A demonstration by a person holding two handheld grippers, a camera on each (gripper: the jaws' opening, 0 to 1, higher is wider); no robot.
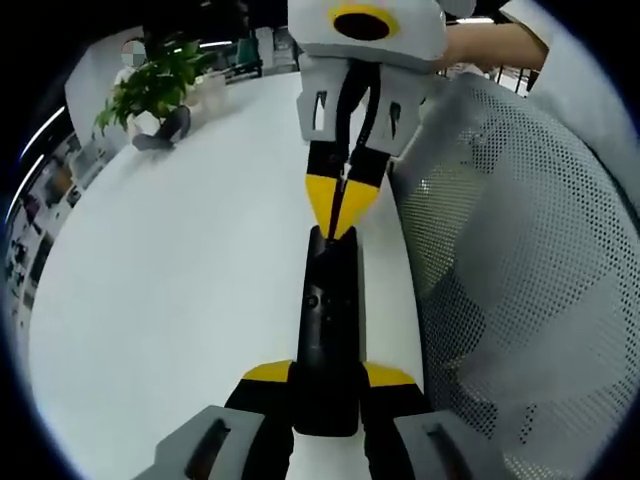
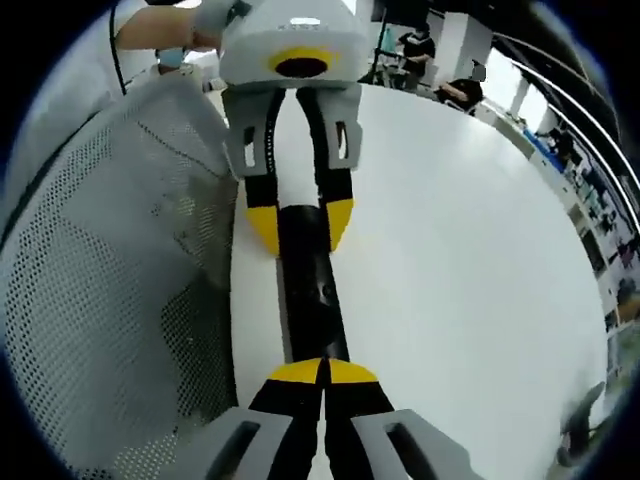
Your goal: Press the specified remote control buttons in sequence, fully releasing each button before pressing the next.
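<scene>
A black remote control [image 1: 330,320] lies lengthwise over the white table, with small buttons visible on its top face. My left gripper [image 1: 328,375] is shut on the remote, one yellow-tipped jaw on each long side of its near end. In the right gripper view the left gripper [image 2: 300,225] clamps the remote [image 2: 312,290] from the far side. My right gripper [image 2: 323,372] is shut, jaws pressed together, its tips resting on the remote's end. In the left gripper view the right gripper [image 1: 343,205] points down onto that same end. No button under the tips is visible.
A white round table [image 1: 180,280] spreads to one side. A grey mesh chair back [image 1: 520,260] [image 2: 100,280] stands close beside the remote. A potted plant [image 1: 150,85] sits at the table's far edge. People [image 2: 415,45] sit in the background.
</scene>
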